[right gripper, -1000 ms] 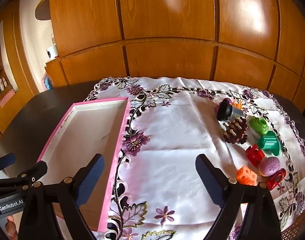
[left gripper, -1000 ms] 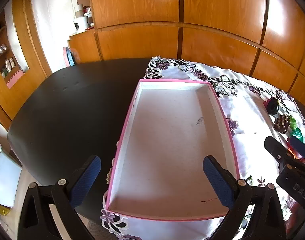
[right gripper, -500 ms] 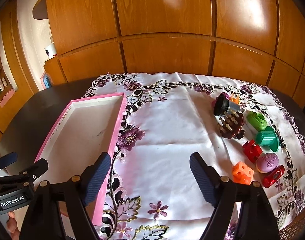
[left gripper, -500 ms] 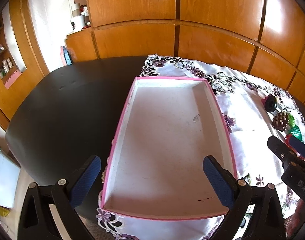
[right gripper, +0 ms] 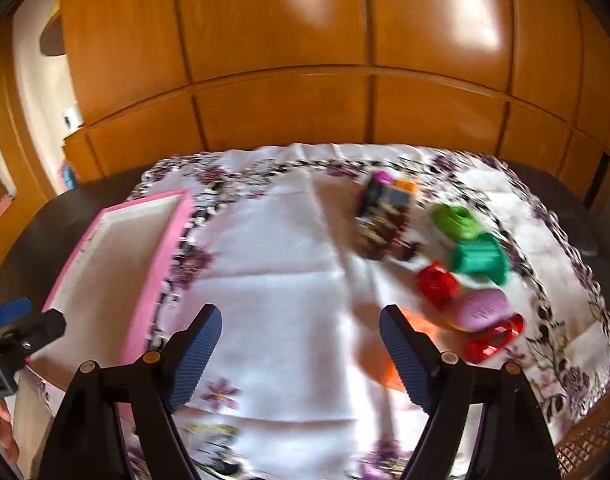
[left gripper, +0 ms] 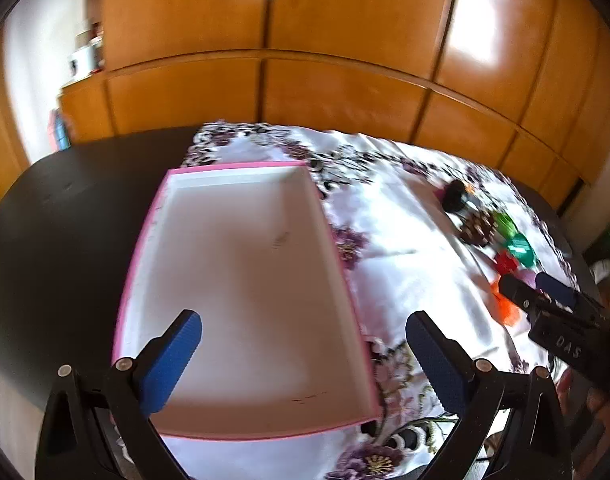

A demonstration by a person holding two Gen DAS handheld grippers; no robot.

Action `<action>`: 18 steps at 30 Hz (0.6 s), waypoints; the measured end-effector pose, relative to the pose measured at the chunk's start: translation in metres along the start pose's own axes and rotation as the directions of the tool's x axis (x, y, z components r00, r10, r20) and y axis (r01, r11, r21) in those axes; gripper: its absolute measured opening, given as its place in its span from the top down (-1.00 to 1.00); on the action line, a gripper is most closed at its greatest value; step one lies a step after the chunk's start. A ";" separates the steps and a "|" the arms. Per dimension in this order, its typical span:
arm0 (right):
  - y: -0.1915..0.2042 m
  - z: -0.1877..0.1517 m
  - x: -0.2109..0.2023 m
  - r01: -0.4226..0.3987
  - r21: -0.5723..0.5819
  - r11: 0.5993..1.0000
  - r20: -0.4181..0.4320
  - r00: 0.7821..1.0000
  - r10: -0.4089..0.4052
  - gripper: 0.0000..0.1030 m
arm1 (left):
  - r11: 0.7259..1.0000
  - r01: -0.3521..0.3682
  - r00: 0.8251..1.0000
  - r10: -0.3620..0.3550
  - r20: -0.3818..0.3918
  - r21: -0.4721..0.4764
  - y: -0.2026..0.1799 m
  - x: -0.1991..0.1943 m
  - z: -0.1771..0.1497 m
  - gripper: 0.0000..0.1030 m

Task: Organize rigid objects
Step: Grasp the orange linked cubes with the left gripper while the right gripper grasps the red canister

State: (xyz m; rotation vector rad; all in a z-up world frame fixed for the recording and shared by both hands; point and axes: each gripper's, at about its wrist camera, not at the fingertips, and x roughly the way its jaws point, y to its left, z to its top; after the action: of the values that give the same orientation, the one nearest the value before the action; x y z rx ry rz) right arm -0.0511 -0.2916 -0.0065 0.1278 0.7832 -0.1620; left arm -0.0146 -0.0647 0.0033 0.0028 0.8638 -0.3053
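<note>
Since a second ago your right gripper [right gripper: 299,356] has swung toward the cluster of small plastic toys on the right of the white embroidered cloth [right gripper: 273,264]; the orange cube-shaped block [right gripper: 393,364] that lay well off to the side then now sits just behind its right finger. Its jaws stand spread with nothing between them, a little narrower than a second ago. I judge that you are lining up the first pick, and nothing has gone into the box yet.

Your left gripper [left gripper: 303,356] hangs over the near end of the shallow pink-rimmed cardboard box [left gripper: 345,280], jaws spread and empty. The box's white floor is bare, so there is room to drop anywhere in it.

The toys lie close together: the orange block, a pinkish-purple rounded piece [right gripper: 481,310] touching or nearly touching a shiny red piece [right gripper: 495,336], a red block [right gripper: 437,284], two green pieces and a dark brown studded piece [right gripper: 385,224] farther back. The view is blurred, so exact gaps are hard to tell. The cloth's scalloped edge runs close behind the red piece, near the edge of the dark surface [left gripper: 65,240]; approach from the open cloth in the middle.
</note>
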 end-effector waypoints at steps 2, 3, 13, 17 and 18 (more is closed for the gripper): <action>-0.020 -0.005 -0.003 0.047 0.016 0.999 0.012 0.999 -0.047 -0.61 | 0.999 0.025 1.000 -0.025 -0.011 0.027 -0.009 0.004 0.000 -0.99; -0.031 -0.006 -0.003 0.069 0.028 0.997 0.018 0.997 -0.070 -0.61 | 0.998 0.044 0.999 -0.043 -0.017 0.036 -0.012 0.004 0.000 -0.99; -0.137 -0.030 0.005 0.231 0.122 0.965 -0.004 0.973 -0.232 -0.61 | 0.971 0.226 0.969 -0.215 -0.118 0.082 -0.058 0.019 0.002 -0.99; -0.147 -0.036 0.014 0.189 0.113 0.975 -0.012 0.982 -0.189 -0.61 | 0.962 0.263 0.957 -0.249 -0.149 0.077 -0.070 0.025 0.001 -0.99; -0.147 -0.036 0.016 0.182 0.100 0.978 -0.008 0.983 -0.182 -0.61 | 0.961 0.264 0.956 -0.250 -0.152 0.082 -0.073 0.027 0.001 -0.99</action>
State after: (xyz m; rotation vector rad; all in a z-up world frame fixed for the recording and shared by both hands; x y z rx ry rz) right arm -0.0930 -0.4304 -0.0513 0.1513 0.7854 -0.3757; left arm -0.0169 -0.1418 -0.0070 0.0065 0.9888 -0.5998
